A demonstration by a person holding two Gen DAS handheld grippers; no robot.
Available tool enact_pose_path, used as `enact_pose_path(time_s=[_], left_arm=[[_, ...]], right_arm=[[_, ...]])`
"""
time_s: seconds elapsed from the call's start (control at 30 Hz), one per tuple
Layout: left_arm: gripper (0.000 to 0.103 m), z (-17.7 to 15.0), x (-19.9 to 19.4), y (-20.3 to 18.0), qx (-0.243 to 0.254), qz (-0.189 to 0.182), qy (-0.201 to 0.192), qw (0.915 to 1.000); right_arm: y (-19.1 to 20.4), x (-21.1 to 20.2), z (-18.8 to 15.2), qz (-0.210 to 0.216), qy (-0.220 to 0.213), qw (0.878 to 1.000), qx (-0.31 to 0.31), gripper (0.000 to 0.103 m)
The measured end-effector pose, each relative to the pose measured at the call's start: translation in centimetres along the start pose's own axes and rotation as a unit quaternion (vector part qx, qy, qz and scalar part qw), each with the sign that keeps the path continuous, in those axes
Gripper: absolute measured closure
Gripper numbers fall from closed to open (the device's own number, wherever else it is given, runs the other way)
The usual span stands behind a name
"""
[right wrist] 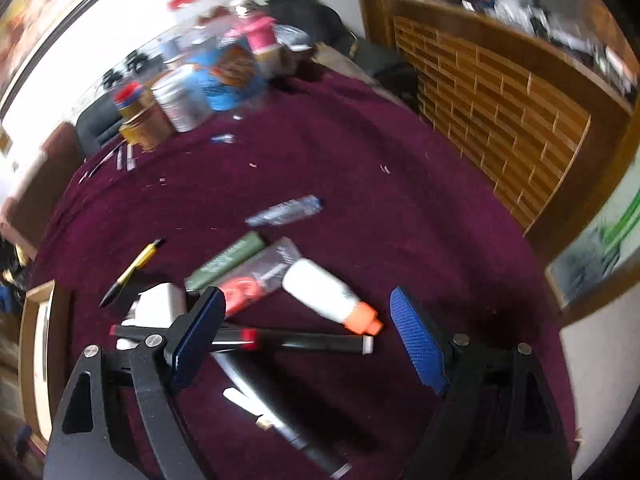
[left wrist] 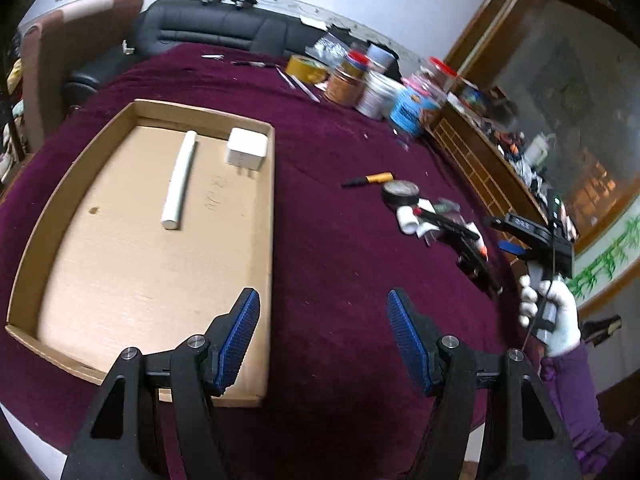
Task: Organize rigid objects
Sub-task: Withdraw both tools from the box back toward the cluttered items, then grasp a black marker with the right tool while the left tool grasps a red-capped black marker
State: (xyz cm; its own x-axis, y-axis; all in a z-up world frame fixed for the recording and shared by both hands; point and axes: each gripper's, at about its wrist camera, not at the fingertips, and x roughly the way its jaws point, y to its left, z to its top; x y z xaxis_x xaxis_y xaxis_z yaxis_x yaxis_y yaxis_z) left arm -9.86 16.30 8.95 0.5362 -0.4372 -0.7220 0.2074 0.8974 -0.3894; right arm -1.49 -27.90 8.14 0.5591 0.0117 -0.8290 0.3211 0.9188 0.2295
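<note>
A shallow cardboard tray [left wrist: 120, 120] lies on the maroon cloth and holds a white tube [left wrist: 179, 181] and a white charger block [left wrist: 247, 148]. My left gripper [left wrist: 322, 320] is open and empty above the tray's right edge. My right gripper [right wrist: 308, 320] is open and empty, hovering over a pile of loose items: a white glue bottle with an orange cap [right wrist: 328, 292], a black and red marker [right wrist: 288, 340], a green tube [right wrist: 228, 260], a yellow pen [right wrist: 136, 268] and a white block [right wrist: 160, 304]. The right gripper also shows in the left wrist view [left wrist: 480, 264].
Jars, tins and tape rolls [left wrist: 376, 84] crowd the table's far edge. A small clear bottle [right wrist: 284, 212] lies on the cloth. A wooden lattice cabinet [right wrist: 500, 120] stands to the right. A black sofa [left wrist: 216, 28] is behind the table.
</note>
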Motion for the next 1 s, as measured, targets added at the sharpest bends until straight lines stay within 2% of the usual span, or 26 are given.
enact_pose_path(time_s=[0.07,0.13,0.2,0.23,0.43,0.5,0.63,0.7,0.87,1.0], left_arm=[[0.043,-0.2,0.0,-0.7,0.006,0.006,0.003,1.0000],[0.043,-0.1,-0.2,-1.0,0.007,0.013,0.002,0.9999],[0.043,-0.1,-0.2,-1.1,0.006,0.019,0.002,0.9998],[0.043,-0.1,-0.2,-1.2,0.004,0.021,0.004,0.9998],[0.043,-0.4,0.0,-1.9,0.017,0.025,0.011,0.9995],[0.043,-0.4,0.1,-2.0,0.019,0.024,0.012,0.9995],[0.043,-0.5,0.5,-1.7,0.012,0.019,0.018,0.9996],[0.043,-0.5,0.9,-1.7,0.009,0.013,0.024,0.9996],[0.043,-0.6,1.7,-2.0,0.008,0.012,0.035,0.9993],[0.043,-0.7,1.9,-2.4,0.008,0.018,0.038,0.9991]], right_arm=[[0.3,1.9,-0.5,0.035,0.037,0.999,0.009,0.019],[1.6,1.7,-0.8,0.046,0.023,0.999,-0.015,0.020],[4.2,2.1,-1.7,0.127,0.056,0.990,-0.037,0.019],[5.5,2.2,-2.3,0.154,0.069,0.985,-0.045,0.019],[13.6,2.3,-5.7,0.228,0.106,0.957,-0.143,0.019],[14.7,1.7,-6.0,0.231,0.099,0.954,-0.163,0.019],[14.6,-0.4,-5.3,0.197,0.057,0.963,-0.176,0.019],[13.9,-0.6,-5.4,0.188,0.049,0.966,-0.171,0.019],[13.0,1.2,-6.0,0.175,0.057,0.971,-0.154,0.019],[16.2,2.9,-8.1,0.153,0.075,0.968,-0.183,0.023]])
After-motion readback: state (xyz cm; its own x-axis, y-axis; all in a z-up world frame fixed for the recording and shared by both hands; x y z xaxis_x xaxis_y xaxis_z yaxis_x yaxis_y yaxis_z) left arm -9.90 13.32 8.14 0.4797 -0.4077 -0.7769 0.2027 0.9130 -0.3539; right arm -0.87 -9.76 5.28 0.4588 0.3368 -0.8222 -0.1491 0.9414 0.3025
